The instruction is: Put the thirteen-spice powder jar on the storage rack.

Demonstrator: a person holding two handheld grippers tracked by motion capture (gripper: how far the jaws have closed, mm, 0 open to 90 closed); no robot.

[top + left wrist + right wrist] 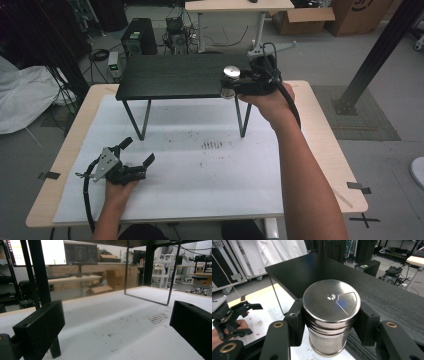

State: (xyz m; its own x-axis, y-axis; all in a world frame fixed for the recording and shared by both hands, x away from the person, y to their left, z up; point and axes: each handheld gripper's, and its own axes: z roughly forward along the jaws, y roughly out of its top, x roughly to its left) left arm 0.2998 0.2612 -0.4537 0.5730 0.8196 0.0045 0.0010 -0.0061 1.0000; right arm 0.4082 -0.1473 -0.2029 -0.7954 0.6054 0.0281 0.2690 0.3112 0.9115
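A round steel canister (231, 73) with a flat lid is clamped between the jaws of my right gripper (230, 83), held upright at the front right corner of a low black shelf (175, 75). In the right gripper view the canister (331, 302) sits between the two pads of the right gripper (331, 325), partly over the shelf top (317, 267). My left gripper (137, 151) rests low over the white paper (200, 180) at the front left, open with nothing between its jaws. The left gripper (116, 327) faces the shelf's thin wire leg (172, 282).
Small dark marks (212, 145) dot the paper near its middle. The shelf stands on thin black legs (242, 120) at the back of the wooden table (327, 150). On the floor beyond are a computer tower (140, 36), cables and cardboard boxes (302, 20).
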